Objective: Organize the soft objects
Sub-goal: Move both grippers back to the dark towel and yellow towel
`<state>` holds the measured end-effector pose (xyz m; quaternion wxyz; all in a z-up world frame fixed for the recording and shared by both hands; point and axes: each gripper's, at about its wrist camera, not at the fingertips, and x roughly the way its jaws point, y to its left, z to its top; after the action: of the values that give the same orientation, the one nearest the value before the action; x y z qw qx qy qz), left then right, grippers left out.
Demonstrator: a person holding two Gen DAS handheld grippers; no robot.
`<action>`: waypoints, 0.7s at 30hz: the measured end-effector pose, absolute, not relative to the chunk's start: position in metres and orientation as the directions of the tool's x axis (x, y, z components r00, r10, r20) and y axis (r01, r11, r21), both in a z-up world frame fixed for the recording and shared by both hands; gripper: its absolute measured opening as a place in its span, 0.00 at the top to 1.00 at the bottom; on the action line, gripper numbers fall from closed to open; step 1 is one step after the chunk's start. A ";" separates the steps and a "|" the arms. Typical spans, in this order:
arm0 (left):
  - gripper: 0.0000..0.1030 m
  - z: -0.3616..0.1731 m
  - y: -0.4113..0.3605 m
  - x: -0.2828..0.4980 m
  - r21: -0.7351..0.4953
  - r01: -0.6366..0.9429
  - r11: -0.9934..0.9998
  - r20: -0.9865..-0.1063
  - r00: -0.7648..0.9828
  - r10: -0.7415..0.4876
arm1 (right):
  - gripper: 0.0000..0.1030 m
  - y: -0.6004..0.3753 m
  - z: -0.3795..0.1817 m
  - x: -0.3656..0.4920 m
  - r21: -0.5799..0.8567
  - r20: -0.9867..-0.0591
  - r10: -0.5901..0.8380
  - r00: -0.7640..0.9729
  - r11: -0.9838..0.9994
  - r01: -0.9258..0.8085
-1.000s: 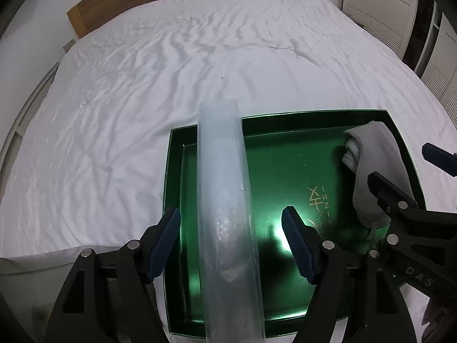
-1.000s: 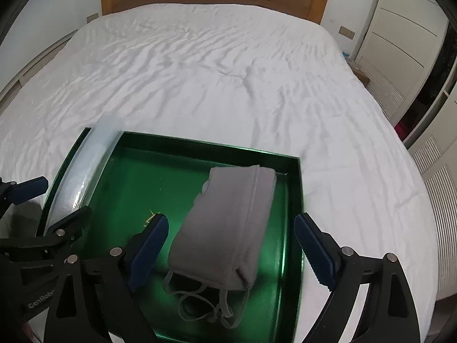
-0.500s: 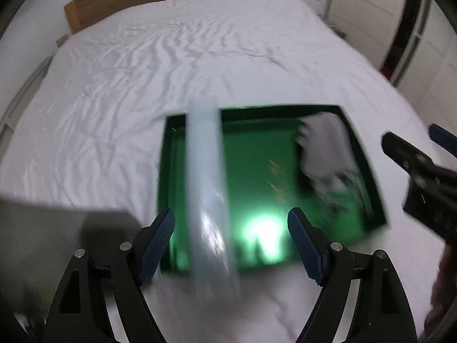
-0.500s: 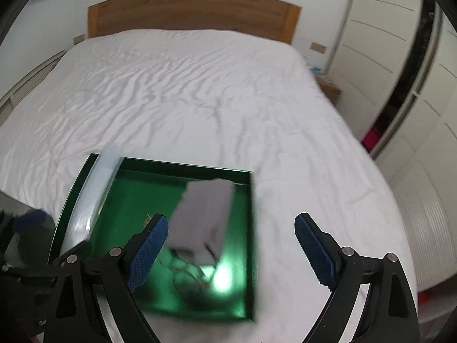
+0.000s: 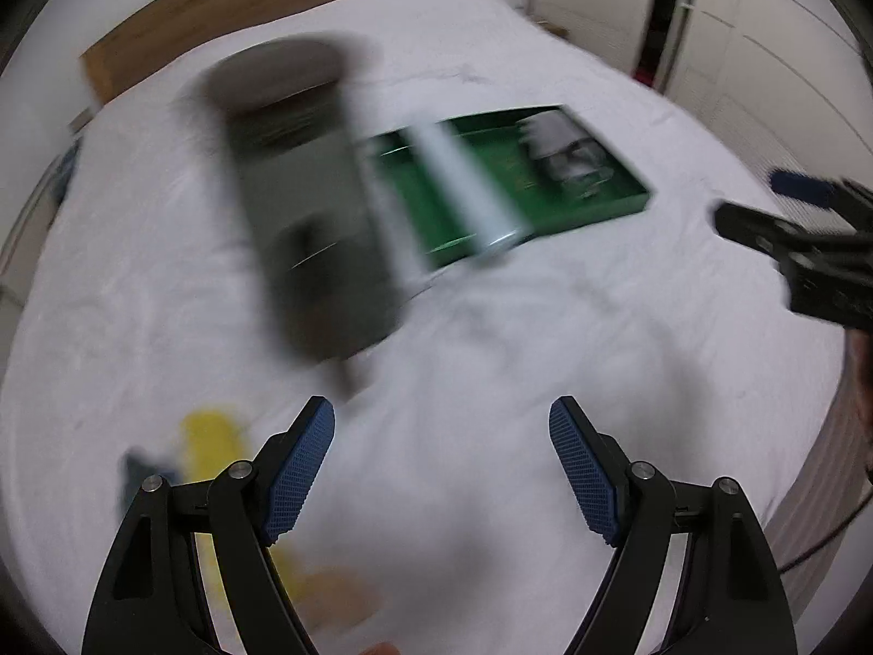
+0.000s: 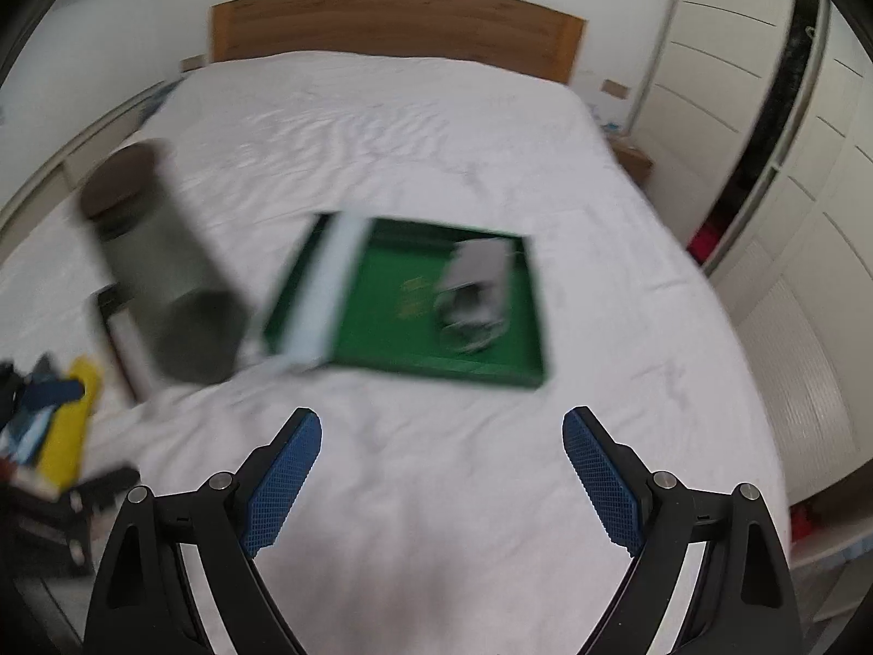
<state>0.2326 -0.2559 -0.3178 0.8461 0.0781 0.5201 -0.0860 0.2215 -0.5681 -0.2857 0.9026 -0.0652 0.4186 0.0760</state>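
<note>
While claws gape, sock (image 6: 480, 278) beyond right claw (image 6: 442, 469).

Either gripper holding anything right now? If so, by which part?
Nothing held. Left gripper and right gripper are open, only bed sheet between their fingers.

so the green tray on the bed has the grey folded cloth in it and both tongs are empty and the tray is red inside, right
Not quite: the tray is green inside, as the right wrist view shows. The grey folded cloth does lie in it, and both the left tongs and right tongs are empty.
</note>
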 end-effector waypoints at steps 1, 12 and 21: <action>0.26 -0.316 -0.240 0.225 0.054 0.211 0.976 -0.895 0.444 -0.046 | 0.11 -0.557 -0.284 0.213 -0.042 -0.769 0.098 0.632 0.978 -0.203; 0.26 -0.345 -0.050 0.198 0.047 0.096 0.994 -0.935 0.355 0.010 | 0.12 -0.385 -0.295 0.150 0.142 -0.784 0.322 0.532 0.926 -0.350; 0.26 -0.404 -0.008 0.211 -0.046 0.145 0.988 -0.965 0.248 -0.081 | 0.14 -0.309 -0.351 0.170 0.199 -0.816 0.370 0.444 0.901 -0.386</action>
<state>0.2112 -0.0075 -0.4044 0.7894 0.0262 0.6091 -0.0718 0.1696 -0.3092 -0.3511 0.8496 -0.0084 0.4781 0.2225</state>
